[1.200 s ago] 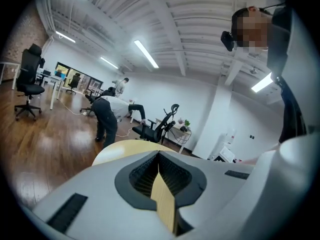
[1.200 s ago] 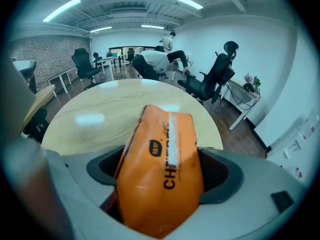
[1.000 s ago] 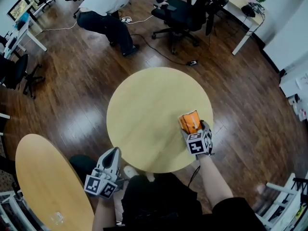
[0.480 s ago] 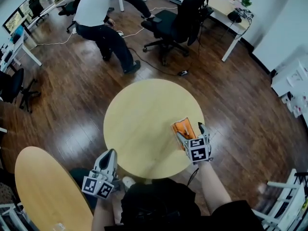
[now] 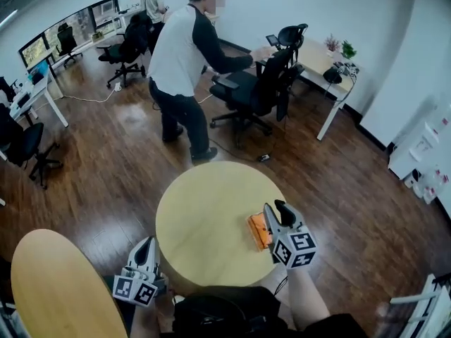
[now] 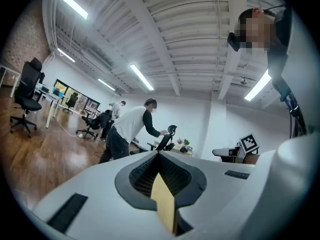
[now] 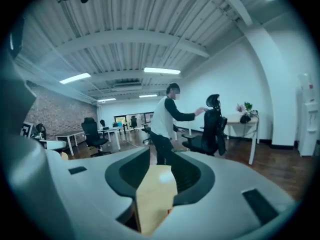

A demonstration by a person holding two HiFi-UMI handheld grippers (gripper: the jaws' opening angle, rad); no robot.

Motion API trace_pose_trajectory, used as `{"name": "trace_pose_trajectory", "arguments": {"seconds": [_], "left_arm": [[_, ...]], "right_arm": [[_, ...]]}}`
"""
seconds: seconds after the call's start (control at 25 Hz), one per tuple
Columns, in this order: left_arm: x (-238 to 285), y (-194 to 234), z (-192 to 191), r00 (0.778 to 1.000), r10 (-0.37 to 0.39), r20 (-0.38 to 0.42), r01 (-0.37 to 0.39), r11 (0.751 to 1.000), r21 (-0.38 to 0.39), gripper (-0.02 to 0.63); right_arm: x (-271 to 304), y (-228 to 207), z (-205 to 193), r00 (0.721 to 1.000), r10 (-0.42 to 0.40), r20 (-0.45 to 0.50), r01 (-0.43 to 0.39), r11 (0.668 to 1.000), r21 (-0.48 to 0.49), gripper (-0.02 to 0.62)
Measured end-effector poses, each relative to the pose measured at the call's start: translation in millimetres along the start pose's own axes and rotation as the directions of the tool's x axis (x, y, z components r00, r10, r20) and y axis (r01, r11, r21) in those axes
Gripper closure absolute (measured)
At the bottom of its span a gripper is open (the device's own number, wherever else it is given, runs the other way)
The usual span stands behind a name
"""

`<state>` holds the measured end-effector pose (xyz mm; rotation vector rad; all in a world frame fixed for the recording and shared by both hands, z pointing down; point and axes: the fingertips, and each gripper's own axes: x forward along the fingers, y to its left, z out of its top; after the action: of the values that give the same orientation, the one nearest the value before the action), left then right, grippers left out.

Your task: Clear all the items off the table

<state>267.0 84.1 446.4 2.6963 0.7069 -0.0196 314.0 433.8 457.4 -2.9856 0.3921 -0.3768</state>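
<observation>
An orange packet (image 5: 256,232) lies on the round wooden table (image 5: 204,224), near its right edge. My right gripper (image 5: 277,213) hovers at the packet's right side, its left finger over the packet's edge. Its jaws are closing. In the right gripper view, the right gripper (image 7: 157,184) still shows a gap with tabletop through it and a sliver of the orange packet (image 7: 168,211) low between the jaws. My left gripper (image 5: 145,245) is shut and empty, just off the table's near left edge. Only a slit of tabletop shows between the jaws of the left gripper (image 6: 162,191).
A second round table (image 5: 56,287) stands at the lower left. A person (image 5: 182,62) leans over a black office chair (image 5: 254,90) beyond the table. A white desk (image 5: 331,62) with plants sits at the far right, with more desks and chairs (image 5: 28,139) at the left.
The right gripper's jaws have narrowed from wide open beside the orange packet. The view has tilted up, and the person has straightened and stepped to the chair. The left gripper stayed shut.
</observation>
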Motion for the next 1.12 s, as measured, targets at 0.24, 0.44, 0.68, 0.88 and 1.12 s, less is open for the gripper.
{"name": "trace_pose_trajectory", "arguments": {"seconds": [0.24, 0.44, 0.68, 0.88, 1.12], "left_arm": [[-24.6, 15.6, 36.7, 0.992, 0.086, 0.087, -0.09, 0.995, 0.042, 0.604], [-74.0, 32.2, 56.8, 0.972, 0.188, 0.141, -0.199, 0.978, 0.069, 0.604], [-177.3, 65.1, 78.1, 0.916, 0.353, 0.191, -0.38, 0.916, 0.127, 0.604], [-302.4, 98.4, 114.6, 0.79, 0.537, 0.294, -0.585, 0.804, 0.104, 0.604], [-436.2, 113.4, 117.4, 0.652, 0.675, 0.344, -0.735, 0.675, 0.068, 0.604]], "right_arm": [[15.6, 68.8, 37.8, 0.985, 0.149, 0.087, -0.135, 0.98, -0.149, 0.558], [26.2, 139.4, 51.6, 0.937, 0.307, 0.166, -0.247, 0.92, -0.304, 0.592], [47.8, 256.7, 48.6, 0.855, 0.484, 0.187, -0.403, 0.846, -0.35, 0.593], [35.7, 380.8, 44.8, 0.76, 0.641, 0.107, -0.536, 0.712, -0.453, 0.592], [-1.6, 512.0, 23.7, 0.631, 0.774, 0.052, -0.647, 0.561, -0.516, 0.592]]}}
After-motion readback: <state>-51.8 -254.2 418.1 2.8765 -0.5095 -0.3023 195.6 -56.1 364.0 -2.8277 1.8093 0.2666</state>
